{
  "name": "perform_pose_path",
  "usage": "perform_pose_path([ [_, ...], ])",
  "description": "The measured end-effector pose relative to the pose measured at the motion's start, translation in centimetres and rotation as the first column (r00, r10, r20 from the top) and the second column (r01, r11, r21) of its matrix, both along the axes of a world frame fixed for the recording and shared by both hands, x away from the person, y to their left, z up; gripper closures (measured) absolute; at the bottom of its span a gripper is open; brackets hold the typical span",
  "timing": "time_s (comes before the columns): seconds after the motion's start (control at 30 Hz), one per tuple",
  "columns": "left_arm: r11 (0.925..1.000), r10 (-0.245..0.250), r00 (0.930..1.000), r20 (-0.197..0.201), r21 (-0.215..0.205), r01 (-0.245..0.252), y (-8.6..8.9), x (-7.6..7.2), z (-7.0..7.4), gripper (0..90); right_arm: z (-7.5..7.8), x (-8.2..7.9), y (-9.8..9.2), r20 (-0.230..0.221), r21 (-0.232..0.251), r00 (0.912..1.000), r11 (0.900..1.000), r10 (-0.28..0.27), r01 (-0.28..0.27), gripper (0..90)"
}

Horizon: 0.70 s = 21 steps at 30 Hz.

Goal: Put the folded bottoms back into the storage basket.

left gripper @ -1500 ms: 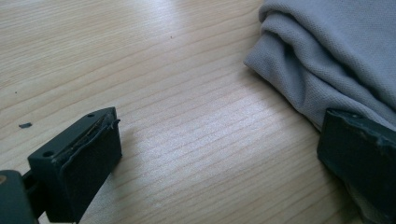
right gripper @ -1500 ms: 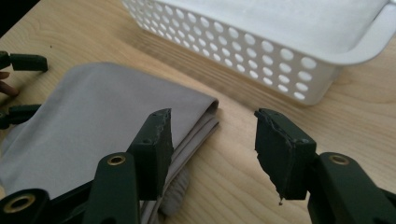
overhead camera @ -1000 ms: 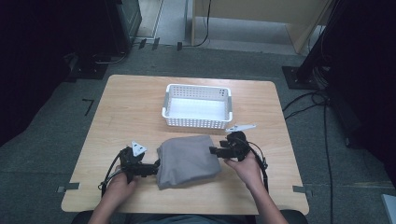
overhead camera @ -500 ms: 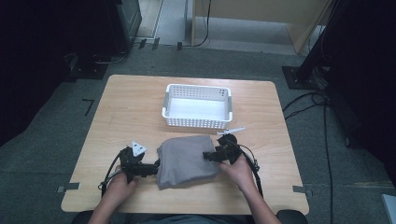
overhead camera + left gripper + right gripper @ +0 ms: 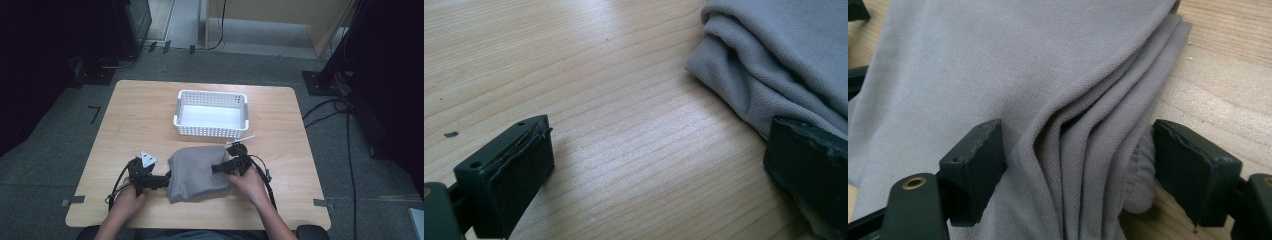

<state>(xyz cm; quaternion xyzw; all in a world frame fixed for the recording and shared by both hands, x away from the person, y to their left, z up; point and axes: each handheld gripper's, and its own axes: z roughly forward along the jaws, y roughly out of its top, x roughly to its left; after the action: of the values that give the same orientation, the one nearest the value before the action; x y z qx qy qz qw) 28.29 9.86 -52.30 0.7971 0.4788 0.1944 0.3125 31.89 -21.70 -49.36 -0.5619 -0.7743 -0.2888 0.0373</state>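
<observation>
A folded grey cloth [image 5: 197, 170] lies on the wooden table [image 5: 140, 115] near its front edge. My right gripper [image 5: 216, 169] reaches over the cloth's right side. In the right gripper view its jaws [image 5: 1078, 155] stand wide and have just been opening, with the stacked folds of the cloth [image 5: 1023, 65] bunched between them and not squeezed. My left gripper [image 5: 162, 181] rests at the cloth's left edge. Its jaws [image 5: 659, 165] are open over bare wood, and the cloth's corner [image 5: 784, 55] lies beside one jaw.
A white perforated plastic basket [image 5: 210, 131] stands empty behind the cloth, at the table's middle. Cables trail from both grippers toward the front edge. Dark equipment and cables lie on the floor around the table.
My right gripper has moved left, from just beside the cloth's right edge to over it. The left gripper and the cloth have stayed put.
</observation>
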Motion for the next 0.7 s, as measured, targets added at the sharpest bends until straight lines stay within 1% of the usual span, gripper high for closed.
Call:
perform_pose_path([
  [0.1, 1.0000, 0.000, 1.0000, 0.000, 0.000, 0.000, 0.0, 0.0, 0.0, 0.0, 0.1, 0.0, 0.2, -0.008, -0.007, 1.0000, 1.000, -0.001, 0.001, 21.5],
  [0.13, 1.0000, 0.000, 1.0000, 0.000, 0.000, 0.000, 0.0, 0.0, 0.0, 0.0, 0.1, 0.1, 0.5, -0.011, -0.023, 0.9999, 1.000, 0.004, -0.004, 21.3],
  [0.17, 1.0000, 0.000, 1.0000, 0.000, 0.000, 0.000, 0.0, 0.0, 0.0, 0.0, 0.1, 0.1, 0.5, -0.011, -0.023, 0.9999, 1.000, 0.004, -0.004, 21.3],
  [0.23, 1.0000, 0.000, 1.0000, 0.000, 0.000, 0.000, 0.0, 0.0, 0.0, 0.0, 0.2, 0.3, 0.9, -0.018, -0.040, 0.9998, 0.999, 0.005, -0.006, 21.5],
  [0.33, 1.0000, 0.000, 1.0000, 0.000, 0.000, 0.000, 0.0, 0.0, 0.0, 0.0, 0.2, 0.5, 1.6, -0.014, -0.064, 0.9998, 0.998, 0.013, -0.014, 23.7],
  [0.47, 1.0000, 0.000, 1.0000, 0.000, 0.000, 0.000, 0.0, 0.0, 0.0, 0.0, 0.3, 0.5, 2.4, -0.009, -0.069, 0.9998, 0.997, 0.018, -0.019, 29.7],
  [0.53, 1.0000, 0.000, 1.0000, 0.000, 0.000, 0.000, 0.0, 0.0, 0.0, 0.0, 0.3, 0.5, 2.6, 0.001, -0.069, 0.9998, 0.997, 0.020, -0.019, 35.2],
  [0.63, 1.0000, 0.000, 1.0000, 0.000, 0.000, 0.000, 0.0, 0.0, 0.0, 0.0, 0.2, 0.4, 2.7, 0.009, -0.061, 0.9996, 0.998, 0.027, -0.026, 46.3],
  [0.67, 1.0000, 0.000, 1.0000, 0.000, 0.000, 0.000, 0.0, 0.0, 0.0, 0.0, 0.1, 0.4, 2.6, 0.008, -0.037, 0.9993, 0.999, 0.038, -0.038, 54.7],
  [0.7, 1.0000, 0.000, 1.0000, 0.000, 0.000, 0.000, 0.0, 0.0, 0.0, 0.0, 0.1, 0.4, 2.6, 0.008, -0.037, 0.9993, 0.999, 0.038, -0.038, 54.7],
])
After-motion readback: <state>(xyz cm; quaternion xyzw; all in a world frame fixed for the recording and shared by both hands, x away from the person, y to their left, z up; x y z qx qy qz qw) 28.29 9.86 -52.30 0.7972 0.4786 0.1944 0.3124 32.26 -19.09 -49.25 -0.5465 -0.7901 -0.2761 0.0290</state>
